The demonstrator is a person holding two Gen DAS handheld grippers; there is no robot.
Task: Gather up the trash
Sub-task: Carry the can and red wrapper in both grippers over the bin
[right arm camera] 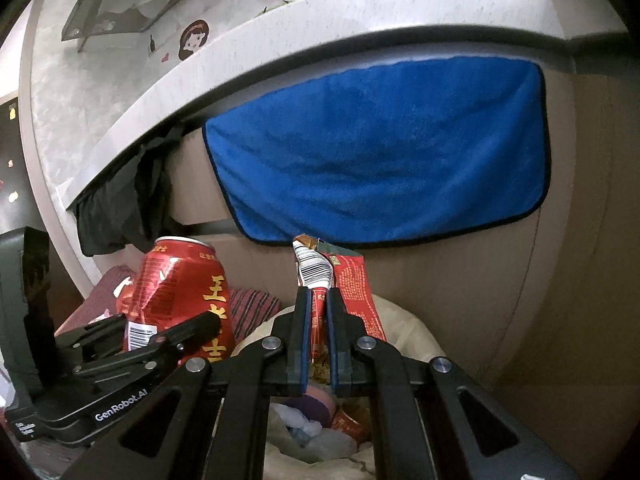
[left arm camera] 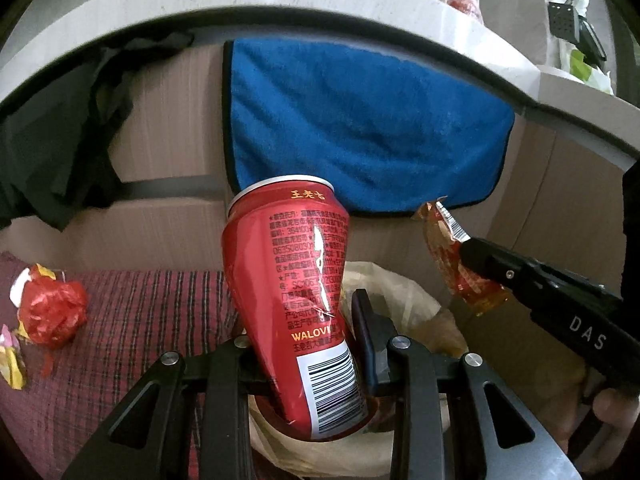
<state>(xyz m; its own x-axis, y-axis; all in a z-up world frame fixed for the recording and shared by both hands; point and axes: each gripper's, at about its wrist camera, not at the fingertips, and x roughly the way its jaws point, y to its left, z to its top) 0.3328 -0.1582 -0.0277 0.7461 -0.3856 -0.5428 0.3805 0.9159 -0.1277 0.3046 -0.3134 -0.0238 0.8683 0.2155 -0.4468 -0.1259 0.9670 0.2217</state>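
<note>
The left gripper (left arm camera: 308,344) pinches a dented red can (left arm camera: 292,280), tilted, just above a pale trash bag (right arm camera: 404,320). The right gripper (right arm camera: 318,308) has its jaws pressed together on a red snack wrapper (right arm camera: 320,276), also over the bag's mouth. Inside the bag lie crumpled white tissue (right arm camera: 316,432), something purple and a red wrapper scrap (partly hidden by the fingers). More crumpled red wrappers (left arm camera: 50,312) rest on the plaid cloth (left arm camera: 152,320) beside it.

Home kitchen, stone counter (right arm camera: 280,28), hanging blue towel (right arm camera: 380,152)
</note>
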